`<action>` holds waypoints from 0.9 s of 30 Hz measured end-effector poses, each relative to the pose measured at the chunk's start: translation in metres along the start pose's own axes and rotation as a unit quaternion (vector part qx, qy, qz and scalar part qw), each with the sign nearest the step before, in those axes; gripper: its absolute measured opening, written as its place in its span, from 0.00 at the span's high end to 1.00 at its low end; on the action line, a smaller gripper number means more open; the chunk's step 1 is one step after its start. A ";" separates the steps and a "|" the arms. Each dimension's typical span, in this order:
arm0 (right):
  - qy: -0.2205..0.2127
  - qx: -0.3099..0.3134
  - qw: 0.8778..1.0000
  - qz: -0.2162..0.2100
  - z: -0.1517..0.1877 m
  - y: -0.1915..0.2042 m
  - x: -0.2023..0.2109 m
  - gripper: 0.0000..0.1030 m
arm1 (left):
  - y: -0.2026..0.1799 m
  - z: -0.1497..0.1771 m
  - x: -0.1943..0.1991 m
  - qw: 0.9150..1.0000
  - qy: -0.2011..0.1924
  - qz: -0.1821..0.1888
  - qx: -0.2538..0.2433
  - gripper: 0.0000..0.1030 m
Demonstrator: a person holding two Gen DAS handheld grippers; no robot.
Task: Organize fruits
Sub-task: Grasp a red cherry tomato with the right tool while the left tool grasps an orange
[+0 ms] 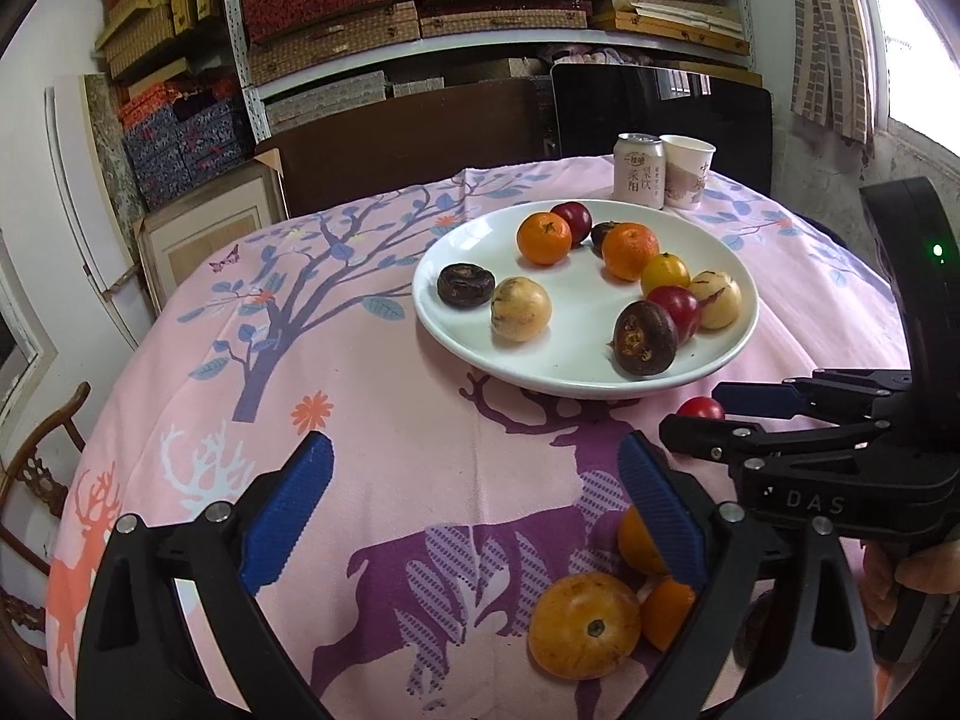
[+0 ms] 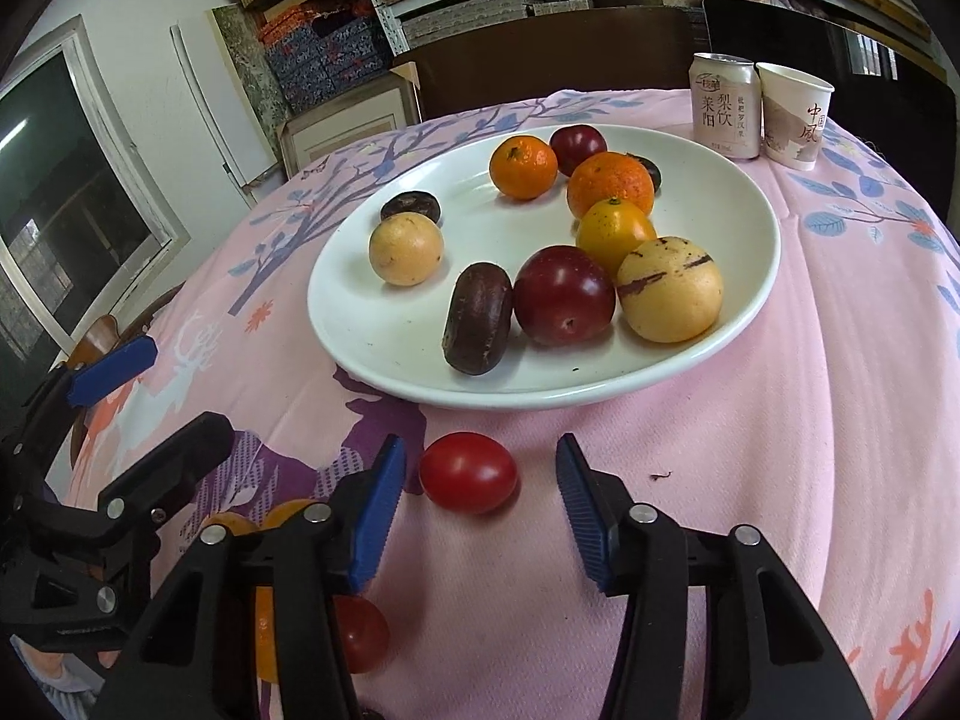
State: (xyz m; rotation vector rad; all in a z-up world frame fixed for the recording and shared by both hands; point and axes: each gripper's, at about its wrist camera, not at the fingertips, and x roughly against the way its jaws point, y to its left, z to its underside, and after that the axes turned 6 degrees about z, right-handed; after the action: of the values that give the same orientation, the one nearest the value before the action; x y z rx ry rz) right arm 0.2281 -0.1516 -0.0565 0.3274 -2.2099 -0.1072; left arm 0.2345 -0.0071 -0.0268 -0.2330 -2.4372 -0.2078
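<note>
- the white plate (image 2: 744, 324) sits on a pink tablecloth (image 2: 780, 450) printed with deer and trees.
- on the plate: two oranges (image 2: 523, 168), two red plums (image 2: 564, 295), a yellow fruit (image 2: 613, 233), two pale striped melons (image 2: 669, 289) and dark brown fruits (image 2: 478, 318), one of them half hidden behind the far orange.
- one pale melon and one dark fruit lie apart on the left of the plate; the rest cluster on its right half, several touching.
- a red tomato (image 2: 468, 472) lies on the cloth just in front of the plate rim.
- the right gripper (image 2: 480, 480) stands wide, its blue pads (image 2: 378, 516) either side of the tomato; the left pad is just beside it and the right pad is well clear. i cannot tell if it touches.
- the left gripper (image 1: 474, 504) is also wide and holds nothing; only cloth shows between its pads (image 1: 288, 510).
- near the left gripper's right finger, three orange fruits (image 1: 585, 624) lie bunched on the cloth, two partly hidden behind the finger.
- in the right wrist view another small red fruit (image 2: 360, 633) lies on the cloth under the right gripper's left finger.
- a drink can (image 2: 723, 105) and a paper cup (image 2: 793, 114) stand side by side behind the plate, at the far edge of the table.
- shelves (image 1: 480, 6) of woven boxes fill the wall behind.
</note>
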 end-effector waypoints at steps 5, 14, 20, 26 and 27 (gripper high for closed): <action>0.000 -0.001 1.000 -0.004 -0.001 -0.002 -0.001 0.62 | -0.002 0.000 0.002 1.000 -0.006 -0.008 -0.007 0.09; -0.003 0.003 1.000 -0.016 0.001 -0.002 0.005 0.69 | -0.005 0.000 0.004 1.000 -0.009 -0.009 -0.014 0.09; -0.034 -0.023 0.998 -0.037 -0.001 -0.019 0.034 0.69 | -0.014 0.002 0.001 0.998 0.011 0.051 -0.020 0.09; -0.059 -0.080 0.994 -0.041 -0.009 -0.052 0.049 0.69 | -0.024 0.010 -0.017 0.996 0.050 0.071 -0.030 0.08; -0.059 -0.083 0.994 -0.043 -0.009 -0.054 0.049 0.69 | -0.024 0.010 -0.017 0.996 0.052 0.073 -0.028 0.08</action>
State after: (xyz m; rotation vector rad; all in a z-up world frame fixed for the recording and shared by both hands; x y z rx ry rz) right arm 0.2170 -0.2163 -0.0234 0.3302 -2.2846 -0.3641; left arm 0.2362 -0.0299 -0.0477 -0.4142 -2.3022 -0.2177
